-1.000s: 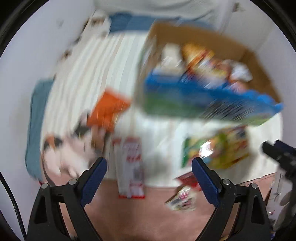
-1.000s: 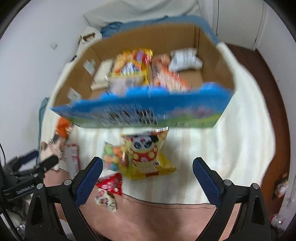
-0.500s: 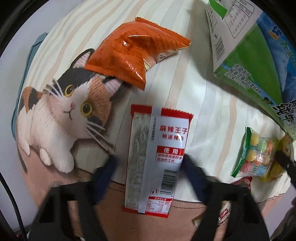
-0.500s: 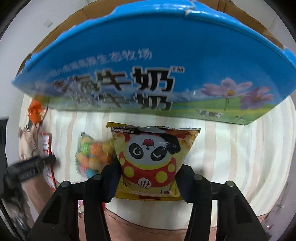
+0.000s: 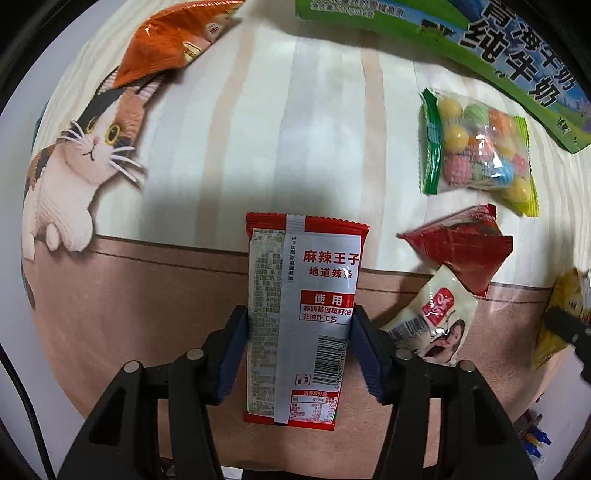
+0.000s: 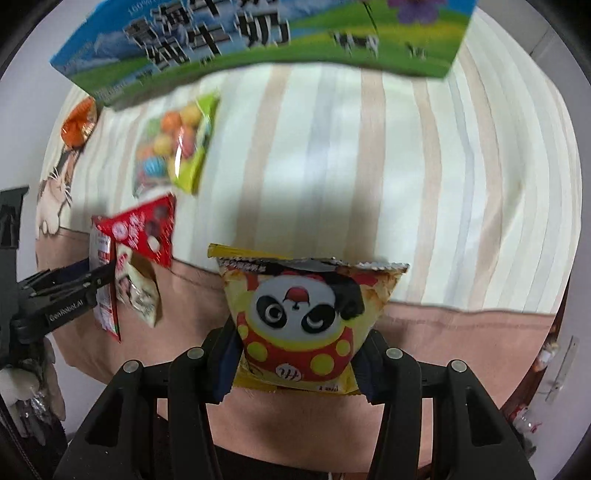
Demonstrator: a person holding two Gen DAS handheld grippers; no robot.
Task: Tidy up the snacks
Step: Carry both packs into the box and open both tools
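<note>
My left gripper (image 5: 297, 343) is shut on a long red-and-white snack packet (image 5: 301, 314) and holds it just above the blanket. My right gripper (image 6: 297, 354) is shut on a yellow panda snack bag (image 6: 303, 325). On the blanket lie a clear bag of coloured candy balls (image 5: 476, 147), a red pouch (image 5: 461, 247), a small white sachet (image 5: 432, 317) and an orange bag (image 5: 170, 37). The blue-and-green milk carton box (image 6: 258, 33) stands at the back in both views. The left gripper also shows at the left of the right wrist view (image 6: 66, 288).
The bed is covered by a striped cream blanket (image 5: 258, 129) with a cat picture (image 5: 74, 166) and a pink-brown border (image 5: 129, 314) at the near edge. A white wall lies to the left. Clutter shows on the floor at the right (image 6: 546, 369).
Both grippers came down from a view above the box to the blanket and closed, the left on the red-and-white packet, the right on the panda bag. Both packets have been drawn toward the near edge.
</note>
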